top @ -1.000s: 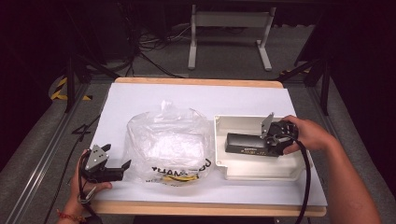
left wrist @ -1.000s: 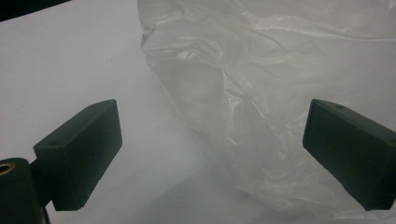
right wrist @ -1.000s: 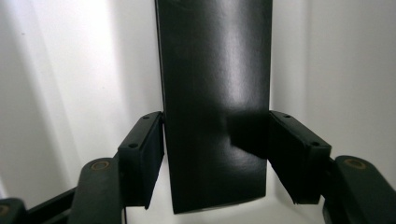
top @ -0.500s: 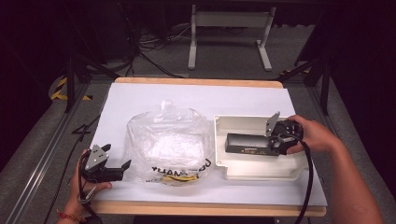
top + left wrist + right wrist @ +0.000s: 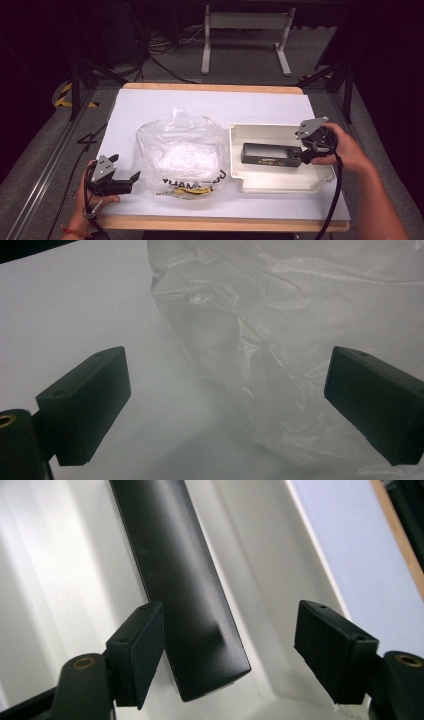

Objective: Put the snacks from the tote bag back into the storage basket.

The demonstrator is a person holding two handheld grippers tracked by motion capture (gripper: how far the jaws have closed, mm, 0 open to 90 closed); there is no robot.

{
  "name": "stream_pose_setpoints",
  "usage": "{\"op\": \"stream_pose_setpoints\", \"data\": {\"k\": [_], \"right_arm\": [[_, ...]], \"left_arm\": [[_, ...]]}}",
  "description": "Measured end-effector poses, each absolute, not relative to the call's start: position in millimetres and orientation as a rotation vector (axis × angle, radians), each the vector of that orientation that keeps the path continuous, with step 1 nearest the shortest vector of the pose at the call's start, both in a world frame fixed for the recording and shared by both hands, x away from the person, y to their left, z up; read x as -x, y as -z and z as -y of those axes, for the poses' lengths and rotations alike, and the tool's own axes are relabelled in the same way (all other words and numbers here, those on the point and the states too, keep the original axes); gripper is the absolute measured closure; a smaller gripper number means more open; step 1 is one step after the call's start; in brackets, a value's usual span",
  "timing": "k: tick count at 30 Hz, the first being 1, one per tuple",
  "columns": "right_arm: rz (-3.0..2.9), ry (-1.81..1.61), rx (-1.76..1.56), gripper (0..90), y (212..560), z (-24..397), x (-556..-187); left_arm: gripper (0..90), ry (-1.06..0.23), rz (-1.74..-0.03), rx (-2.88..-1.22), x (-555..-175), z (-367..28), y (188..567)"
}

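A long black box (image 5: 270, 155) lies in the white tray (image 5: 280, 187) on the right of the table. My right gripper (image 5: 304, 152) is at the box's right end. Its jaws have just been opening and now stand apart. In the right gripper view the end of the black box (image 5: 175, 555) sits between them, close against one pad (image 5: 145, 650) and clear of the other, over the tray floor (image 5: 60, 580). My left gripper (image 5: 132, 179) rests open near the front left, pointing at a crumpled clear plastic bag (image 5: 180, 155). The bag (image 5: 300, 315) lies just beyond the left gripper (image 5: 227, 405).
White paper (image 5: 150, 107) covers the wooden table. The bag has yellow and black print (image 5: 192, 189) along its front edge. The tray's walls (image 5: 234, 150) rise around the box. A cable (image 5: 335, 200) trails from the right gripper toward the table's front edge.
The right gripper's jaws have opened off the black box, and the hand has drawn a little to the right and up. The box stays in the tray. The left gripper has not moved.
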State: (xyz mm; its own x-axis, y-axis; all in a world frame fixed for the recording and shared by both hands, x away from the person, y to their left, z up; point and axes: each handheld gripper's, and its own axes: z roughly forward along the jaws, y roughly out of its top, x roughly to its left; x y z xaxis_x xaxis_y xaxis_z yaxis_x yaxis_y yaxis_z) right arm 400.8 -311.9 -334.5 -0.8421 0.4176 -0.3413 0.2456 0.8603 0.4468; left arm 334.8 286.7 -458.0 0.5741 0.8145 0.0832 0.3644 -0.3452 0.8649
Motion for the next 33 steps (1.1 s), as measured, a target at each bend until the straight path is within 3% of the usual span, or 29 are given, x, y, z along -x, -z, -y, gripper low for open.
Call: {"op": "stream_pose_setpoints", "data": {"k": [10,33], "right_arm": [[-2.421,-0.611,-0.675,13.0,333,317,-390],[-2.153,-0.807,-0.982,6.9,326,351,-353]], "left_arm": [[5.5,-0.655,-0.940,-1.944,-335,-287,458],[5.6,-0.646,-0.937,-1.940,-335,-287,458]]}}
